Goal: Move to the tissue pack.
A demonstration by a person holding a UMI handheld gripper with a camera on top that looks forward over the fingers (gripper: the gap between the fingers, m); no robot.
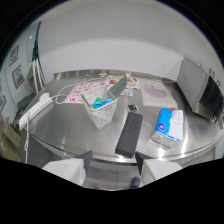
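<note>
Jaws of gripper [113, 162] parted, empty | tissue pack [169, 126] beyond | remote [130, 134] between | basket [101, 109] beside remote

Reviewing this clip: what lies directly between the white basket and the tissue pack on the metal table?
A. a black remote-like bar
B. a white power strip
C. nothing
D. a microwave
A: the long black bar lies on the table between the basket and the tissue pack, ahead of the open gripper.

Gripper [113, 167] with two pale blocky fingers [67, 170], dark inner pads
</note>
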